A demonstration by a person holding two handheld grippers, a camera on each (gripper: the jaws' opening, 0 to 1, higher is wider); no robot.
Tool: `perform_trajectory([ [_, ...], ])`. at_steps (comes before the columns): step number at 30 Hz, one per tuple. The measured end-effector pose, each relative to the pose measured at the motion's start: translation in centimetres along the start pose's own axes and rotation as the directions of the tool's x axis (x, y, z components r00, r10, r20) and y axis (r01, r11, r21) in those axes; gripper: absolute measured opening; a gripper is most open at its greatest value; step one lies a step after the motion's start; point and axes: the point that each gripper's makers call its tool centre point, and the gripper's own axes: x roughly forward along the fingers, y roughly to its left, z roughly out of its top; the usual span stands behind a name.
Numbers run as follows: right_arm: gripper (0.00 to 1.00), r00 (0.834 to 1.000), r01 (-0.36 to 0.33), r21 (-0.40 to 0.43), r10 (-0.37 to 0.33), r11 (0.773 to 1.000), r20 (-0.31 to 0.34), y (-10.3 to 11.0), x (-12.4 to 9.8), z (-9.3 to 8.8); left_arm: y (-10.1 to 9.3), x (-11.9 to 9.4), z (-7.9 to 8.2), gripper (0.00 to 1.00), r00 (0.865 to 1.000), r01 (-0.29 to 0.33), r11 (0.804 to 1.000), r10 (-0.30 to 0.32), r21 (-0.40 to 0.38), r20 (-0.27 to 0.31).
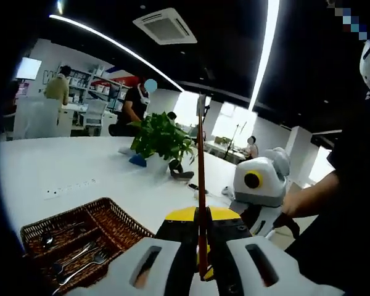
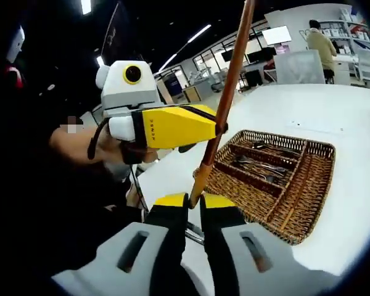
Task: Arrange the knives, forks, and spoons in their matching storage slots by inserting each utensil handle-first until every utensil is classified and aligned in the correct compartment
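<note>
Both grippers pinch one long wooden-handled utensil (image 2: pixel 225 102) — the left gripper (image 1: pixel 201 262) mid-handle, the right gripper (image 2: pixel 194 200) at its butt end. The wicker tray (image 2: pixel 308 203) lies on the worktop (image 2: pixel 351 111) ahead-right of the right jaws — nearer them.

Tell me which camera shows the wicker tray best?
The right gripper view: the wicker tray sits whole there, dividers and cutlery visible. The left gripper view catches only its near corner, partly behind the left claw.

Occlusions / cut-offs
Utensil (image 2: pixel 225 102) head exits right gripper view top; wicker tray (image 1: pixel 114 219) near corner hidden by left gripper (image 1: pixel 203 246).
</note>
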Motion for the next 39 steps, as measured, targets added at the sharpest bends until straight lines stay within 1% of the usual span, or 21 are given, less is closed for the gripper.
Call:
perform_trajectory([
  [2,0.08,1.0,0.007,0.009,-0.008,1.0,0.006,-0.2,-0.1,0.1,0.3,-0.2,0.2,0.03,1.0,-0.004,1.0,0.004,-0.017,0.016],
  [4,0.12,0.999,0.011,0.051,-0.013,0.999,0.033,-0.6,-0.2,0.6,0.4,-0.4,0.4,0.03,1.0,-0.006,0.999,0.007,-0.035,0.029],
  [6,0.15,0.999,0.01,0.063,-0.013,0.998,0.048,-0.7,-0.2,1.0,0.2,-0.6,0.8,0.03,0.998,0.001,0.997,0.003,-0.076,0.058],
  [10,0.13,0.998,-0.001,0.062,-0.003,0.998,0.062,-0.3,0.1,1.7,0.0,-0.8,1.7,0.03,0.993,0.013,0.993,0.0,-0.118,0.114],
  [11,0.07,0.998,0.003,0.054,-0.006,0.999,0.063,-0.2,0.2,1.7,-0.1,-0.8,1.9,0.03,0.992,0.02,0.991,-0.003,-0.134,0.13],
  [12,0.06,0.998,0.0,0.022,-0.001,1.0,0.059,0.0,0.2,1.8,-0.1,-0.9,2.0,0.03,0.991,0.015,0.992,0.002,-0.128,0.134],
  [14,0.06,0.999,0.011,0.052,-0.014,0.999,0.048,-0.1,0.2,1.7,0.0,-1.1,1.9,0.03,0.992,0.005,0.994,0.008,-0.105,0.123],
  [17,0.05,0.998,0.034,0.039,-0.036,0.999,0.047,-0.4,-0.2,1.7,0.4,-1.7,1.9,0.03,0.993,-0.006,0.995,0.019,-0.102,0.12],
  [19,0.05,0.999,0.036,0.034,-0.037,0.999,0.035,-0.3,-0.3,1.5,0.7,-2.1,1.5,0.03,0.995,-0.023,0.996,0.032,-0.083,0.098],
  [20,0.05,0.999,0.026,0.071,-0.027,0.997,0.019,-0.1,-0.5,1.2,1.3,-2.5,1.1,0.03,0.995,-0.049,0.997,0.054,-0.065,0.081],
  [21,0.05,1.0,-0.004,0.101,0.003,0.995,0.007,0.3,-0.7,0.9,1.4,-2.6,1.0,0.03,0.996,-0.048,0.996,0.053,-0.071,0.075],
  [23,0.05,1.0,0.009,0.089,-0.009,0.996,0.006,0.1,-0.8,0.9,1.5,-3.0,0.7,0.03,0.996,-0.051,0.996,0.056,-0.077,0.067],
  [26,0.05,1.0,0.021,0.057,-0.02,0.998,-0.022,0.3,-0.8,0.7,1.4,-3.1,0.5,0.03,0.997,-0.046,0.994,0.052,-0.096,0.062],
  [29,0.05,0.999,0.038,0.064,-0.036,0.997,-0.036,0.2,-1.0,0.6,1.4,-3.1,0.3,0.04,0.997,-0.046,0.992,0.053,-0.114,0.058],
  [30,0.05,0.998,0.052,0.059,-0.05,0.997,-0.044,0.1,-1.0,0.5,1.5,-3.1,0.2,0.04,0.998,-0.036,0.99,0.042,-0.134,0.043],
  [32,0.05,0.997,0.051,0.057,-0.048,0.997,-0.053,0.2,-1.0,0.5,1.2,-3.1,0.2,0.06,0.999,-0.023,0.995,0.027,-0.095,0.041],
  [33,0.05,0.997,0.046,0.083,-0.041,0.995,-0.071,0.4,-1.1,0.2,1.3,-3.3,0.2,0.1,0.998,-0.046,0.999,0.046,-0.01,0.04],
  [34,0.05,0.996,0.055,0.082,-0.049,0.995,-0.075,0.4,-1.1,0.2,1.5,-3.5,0.0,0.19,0.998,-0.06,0.998,0.06,0.003,0.024],
  [35,0.05,0.995,0.07,0.074,-0.064,0.995,-0.078,0.2,-1.2,0.2,1.6,-3.6,-0.1,0.25,0.997,-0.069,0.998,0.068,0.012,0.021],
  [37,0.05,0.994,0.081,0.076,-0.075,0.994,-0.084,0.1,-1.3,0.1,1.9,-4.0,-0.3,0.35,0.997,-0.082,0.996,0.081,0.035,0.012],
  [39,0.05,0.991,0.109,0.077,-0.102,0.991,-0.089,-0.1,-1.4,0.1,2.3,-4.4,-0.3,0.44,0.995,-0.1,0.994,0.099,0.055,0.01],
])
